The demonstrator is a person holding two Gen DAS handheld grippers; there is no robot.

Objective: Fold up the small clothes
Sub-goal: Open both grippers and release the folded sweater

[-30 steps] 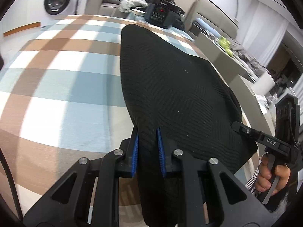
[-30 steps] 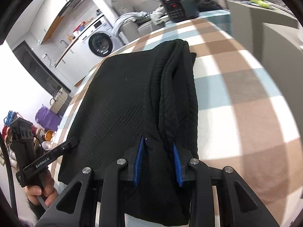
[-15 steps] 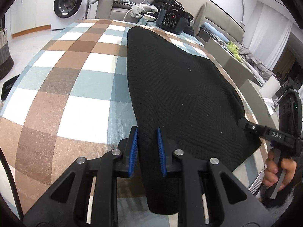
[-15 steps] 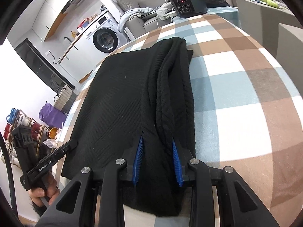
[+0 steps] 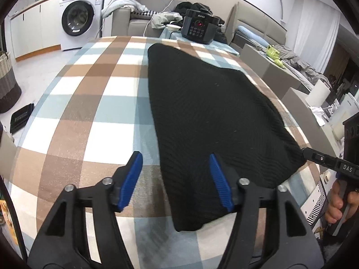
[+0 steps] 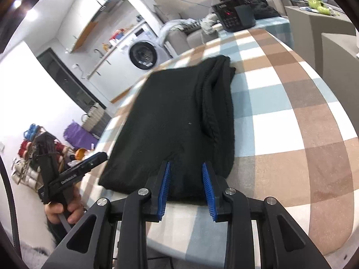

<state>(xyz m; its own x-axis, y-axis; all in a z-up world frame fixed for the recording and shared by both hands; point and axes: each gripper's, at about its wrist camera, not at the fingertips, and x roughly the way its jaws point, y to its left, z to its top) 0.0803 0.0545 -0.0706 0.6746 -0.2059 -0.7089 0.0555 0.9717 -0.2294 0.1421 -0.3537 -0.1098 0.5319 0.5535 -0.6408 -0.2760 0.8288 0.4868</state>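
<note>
A black knit garment (image 5: 208, 112) lies flat on the checked tablecloth (image 5: 94, 103), folded lengthwise with a rolled sleeve along its right side (image 6: 215, 103). My left gripper (image 5: 175, 174) is open, its blue pads astride the garment's near left corner without pinching it. My right gripper (image 6: 186, 183) is open, held just above the garment's near right corner (image 6: 184, 174). Each gripper shows at the edge of the other's view: the right gripper (image 5: 325, 163), the left gripper (image 6: 74, 170).
A black cooker (image 5: 199, 25) stands at the table's far end. A washing machine (image 5: 78, 20) and sofa with clothes (image 5: 143, 13) are behind. Grey boxes (image 5: 269, 67) stand to the right. A woven basket (image 5: 6, 83) sits on the floor at left.
Both grippers have opened and let go of the garment's near edge, which now lies on the table. Both have pulled back and risen slightly.
</note>
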